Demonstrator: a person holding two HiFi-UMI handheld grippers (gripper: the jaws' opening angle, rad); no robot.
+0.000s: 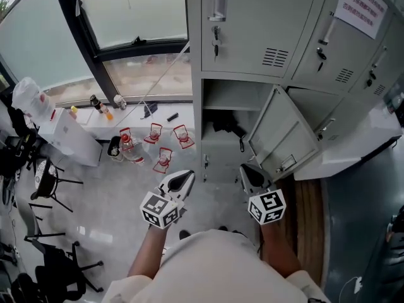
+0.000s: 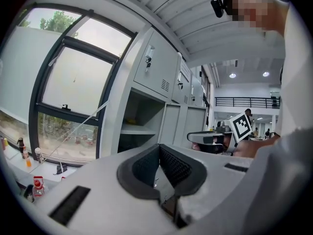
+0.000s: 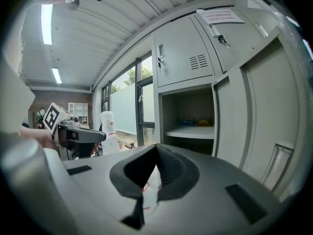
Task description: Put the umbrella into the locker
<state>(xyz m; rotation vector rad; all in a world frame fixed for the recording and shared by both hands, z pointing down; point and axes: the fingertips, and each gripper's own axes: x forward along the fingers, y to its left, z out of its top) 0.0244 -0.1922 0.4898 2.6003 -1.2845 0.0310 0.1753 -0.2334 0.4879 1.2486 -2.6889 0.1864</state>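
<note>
Umbrella (image 1: 222,125) looks like the one dark bundle under the shelf (image 1: 221,108) in the open locker (image 1: 252,30), ahead of and between the two claws. Only the head view catches it. Going across, the left claw (image 1: 187,175) is pressed together and empty, and the right claw (image 1: 245,168) is the same. One door (image 1: 281,134) hangs open, its edge just right of the right claw.

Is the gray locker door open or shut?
Open. The locker door stands swung outward, and the shelf inside shows.
</note>
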